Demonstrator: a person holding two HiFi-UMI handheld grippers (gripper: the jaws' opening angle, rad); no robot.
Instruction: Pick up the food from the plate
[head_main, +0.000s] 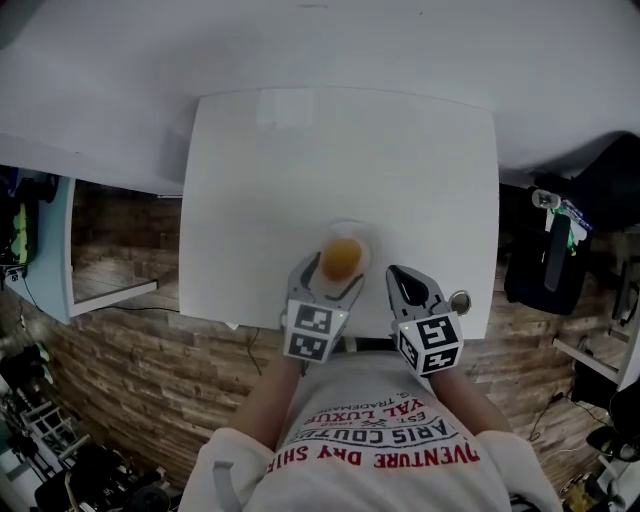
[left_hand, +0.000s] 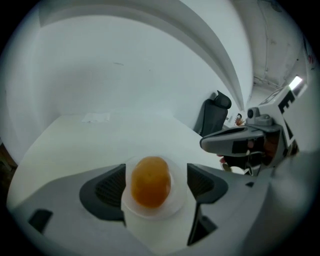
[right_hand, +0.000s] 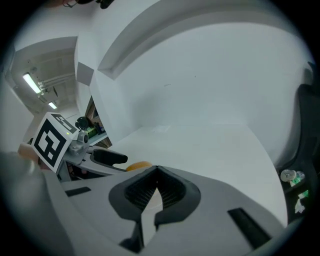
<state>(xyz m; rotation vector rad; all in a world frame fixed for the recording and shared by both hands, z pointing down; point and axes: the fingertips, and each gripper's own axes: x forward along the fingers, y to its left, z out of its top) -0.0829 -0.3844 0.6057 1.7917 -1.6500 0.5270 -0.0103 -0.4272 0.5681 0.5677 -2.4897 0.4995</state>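
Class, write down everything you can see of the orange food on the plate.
The food is a smooth, rounded orange lump, egg-shaped, slightly glossy, whole. It sits in the middle of a small round translucent plate near the front edge of the white table. Only the plate touches it; the open left gripper frames it, jaws apart, not pressing.

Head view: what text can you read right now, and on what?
"VENTURE DRY SHI": red, on the person's shirt, ends cut off.
"ARIS COUTU": dark, same shirt, ends cut off.
"VAL LUXURE": red, same shirt.
Smaller shirt lines: too blurred.
Marker cubes: square patterns only, no letters.
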